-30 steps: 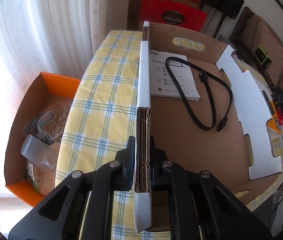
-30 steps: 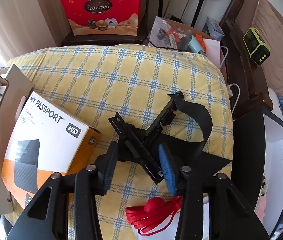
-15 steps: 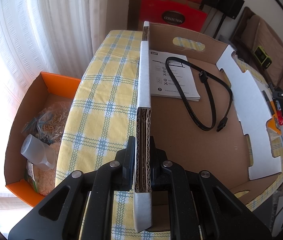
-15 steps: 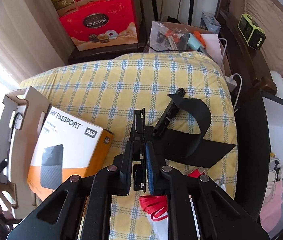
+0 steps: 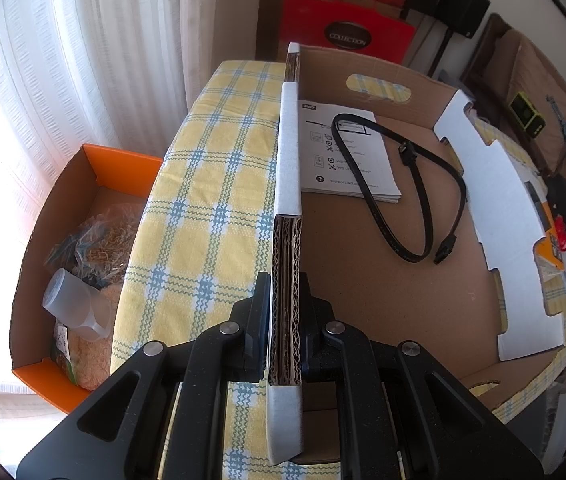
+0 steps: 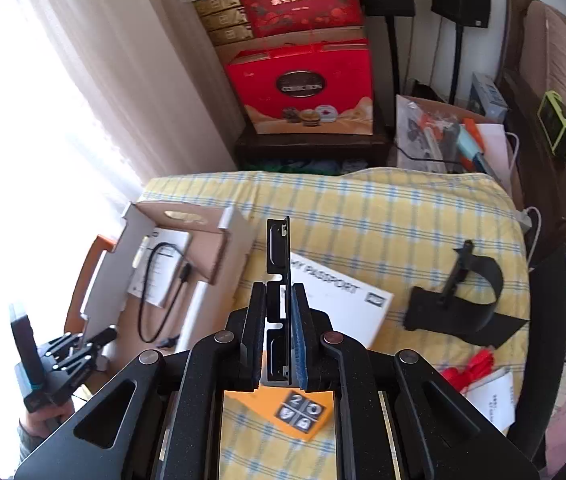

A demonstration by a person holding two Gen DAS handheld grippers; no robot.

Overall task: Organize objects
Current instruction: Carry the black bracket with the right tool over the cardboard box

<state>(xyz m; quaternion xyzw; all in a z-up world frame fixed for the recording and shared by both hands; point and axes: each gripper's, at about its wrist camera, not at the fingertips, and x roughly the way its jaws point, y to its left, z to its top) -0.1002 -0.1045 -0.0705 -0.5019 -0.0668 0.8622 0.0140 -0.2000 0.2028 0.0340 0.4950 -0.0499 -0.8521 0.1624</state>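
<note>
**Both tongs clamped: left on box wall, right on black bracket**

Yellow-and-blue checked cloth (image 6: 383, 216) covers the table, which stands by a bright curtained window (image 5: 63, 60). Red gift boxes (image 6: 303, 84) are stacked against the far wall, with black speakers on stands beside them.

Left gripper (image 5: 285, 320): jaws pressed together on the near wall of an open cardboard box (image 5: 363, 300). The corrugated edge of that wall stands upright between the pads. The box sits on the cloth near the table's left edge. Inside it lie a white leaflet (image 5: 347, 156) on the floor of the box and a black cable (image 5: 423, 200), looped partly across the leaflet and partly on bare cardboard. A white cardboard insert (image 5: 503, 220) leans along the box's far side.

Right gripper (image 6: 277, 320): jaws pinching a flat black bracket (image 6: 279, 248), held upright on edge and clear of the table. Its upper end sticks out beyond the fingertips.

Below that bracket, a white-and-orange hard-drive carton (image 6: 343, 300) lies flat on the cloth, just beside the cardboard box. A black strap piece (image 6: 463, 304) rests on the cloth well to the right, with red ribbon (image 6: 471, 364) near the table's edge.

An orange bin (image 5: 63, 240) on the floor by the window holds a plastic bag and a clear cup.
</note>
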